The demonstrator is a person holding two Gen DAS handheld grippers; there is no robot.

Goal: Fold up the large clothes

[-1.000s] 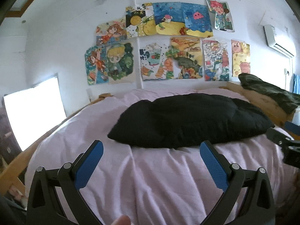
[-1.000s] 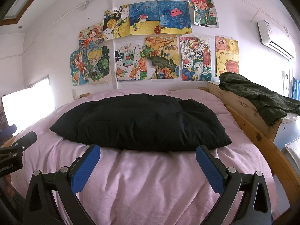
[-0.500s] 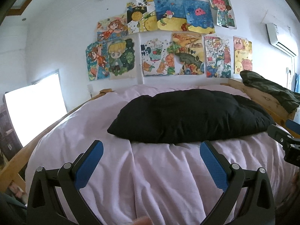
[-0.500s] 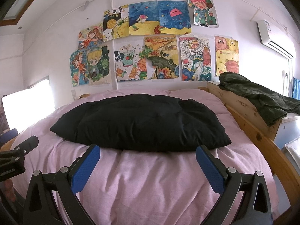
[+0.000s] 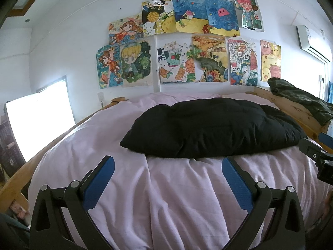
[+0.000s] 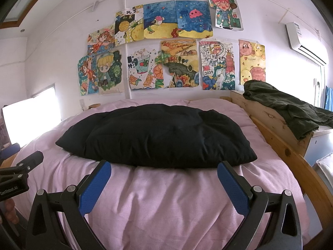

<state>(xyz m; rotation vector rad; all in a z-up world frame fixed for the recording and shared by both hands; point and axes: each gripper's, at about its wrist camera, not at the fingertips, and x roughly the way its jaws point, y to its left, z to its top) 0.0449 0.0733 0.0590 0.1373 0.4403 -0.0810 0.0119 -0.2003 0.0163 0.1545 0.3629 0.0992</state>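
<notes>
A large puffy black garment (image 5: 210, 129) lies spread across the pink bed cover (image 5: 166, 198); it also shows in the right wrist view (image 6: 158, 135). My left gripper (image 5: 168, 164) is open and empty, held above the cover just short of the garment's near edge. My right gripper (image 6: 164, 169) is open and empty, its fingertips level with the garment's near edge. Each gripper shows at the side of the other's view: the right one (image 5: 316, 154) and the left one (image 6: 18, 173).
A wooden bed frame (image 6: 291, 156) runs along the right side, with a dark green garment (image 6: 287, 108) lying on its raised end. A wall with several drawings (image 6: 179, 62) stands behind the bed. A bright window (image 5: 39, 123) is at the left.
Both grippers have moved slightly forward toward the black garment and stayed open. The left view has tilted down a little. The garment has not moved.
</notes>
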